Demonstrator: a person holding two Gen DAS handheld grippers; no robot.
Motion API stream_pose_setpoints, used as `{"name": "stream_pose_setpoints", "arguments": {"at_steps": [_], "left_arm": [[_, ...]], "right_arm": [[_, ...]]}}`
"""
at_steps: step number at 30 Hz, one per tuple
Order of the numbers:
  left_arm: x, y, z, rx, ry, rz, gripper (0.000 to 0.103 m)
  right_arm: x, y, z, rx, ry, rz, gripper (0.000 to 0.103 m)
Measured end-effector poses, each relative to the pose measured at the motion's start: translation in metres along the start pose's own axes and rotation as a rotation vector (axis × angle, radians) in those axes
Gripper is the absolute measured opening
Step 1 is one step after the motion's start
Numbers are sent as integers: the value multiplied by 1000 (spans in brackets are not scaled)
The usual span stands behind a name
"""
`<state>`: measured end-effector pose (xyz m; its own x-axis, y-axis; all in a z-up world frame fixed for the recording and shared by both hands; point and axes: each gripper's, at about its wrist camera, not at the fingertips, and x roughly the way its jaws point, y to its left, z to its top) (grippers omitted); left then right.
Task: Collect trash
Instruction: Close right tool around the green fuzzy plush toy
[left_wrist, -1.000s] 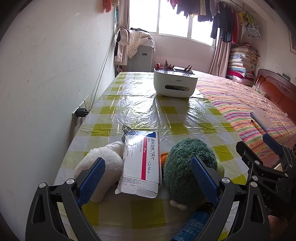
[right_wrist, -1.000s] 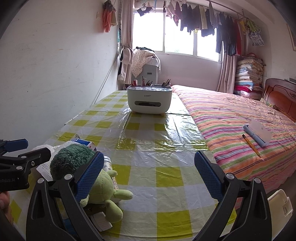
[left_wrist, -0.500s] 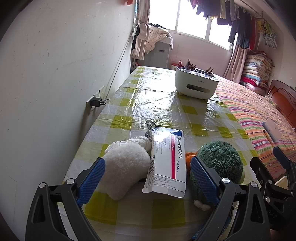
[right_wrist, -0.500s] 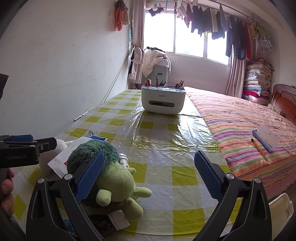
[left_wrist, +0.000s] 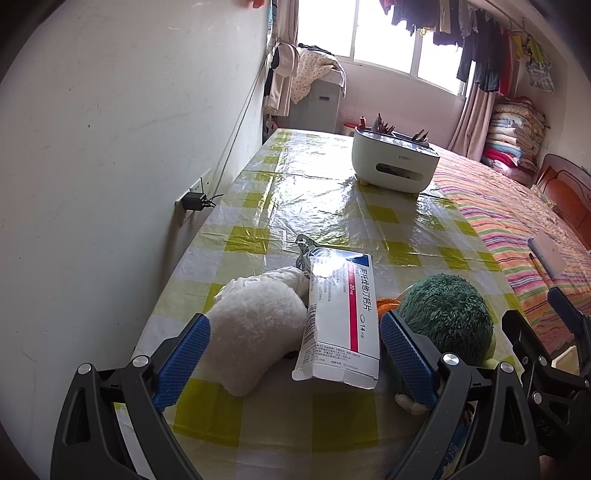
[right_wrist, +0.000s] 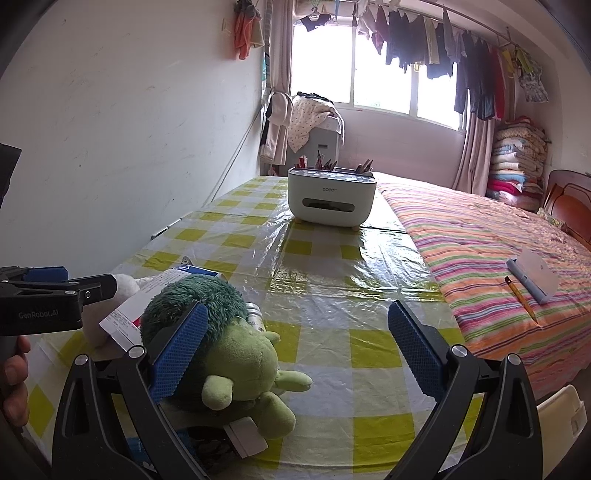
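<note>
Daylight from the window (right_wrist: 373, 62) glares off the tablecloth (right_wrist: 332, 258); fisheye edges darken.

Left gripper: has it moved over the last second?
Yes. The left gripper swung leftward: the wall socket sits further into view, and the white organizer box shifted right.

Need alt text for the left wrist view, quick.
Open left claw faces a white medicine box lying between a white plush toy and a green plush toy on the checked table; nothing gripped.
</note>
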<state>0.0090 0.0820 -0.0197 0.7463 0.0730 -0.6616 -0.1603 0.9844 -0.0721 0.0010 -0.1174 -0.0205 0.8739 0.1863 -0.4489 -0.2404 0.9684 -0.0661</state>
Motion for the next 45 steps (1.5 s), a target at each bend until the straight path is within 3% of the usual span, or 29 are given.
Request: {"name": "stream_pose_setpoints", "arguments": {"at_steps": [45], "left_arm": [[4, 2, -5, 9, 38, 10, 91]], "right_arm": [[6, 10, -6, -23, 33, 57, 97]]}}
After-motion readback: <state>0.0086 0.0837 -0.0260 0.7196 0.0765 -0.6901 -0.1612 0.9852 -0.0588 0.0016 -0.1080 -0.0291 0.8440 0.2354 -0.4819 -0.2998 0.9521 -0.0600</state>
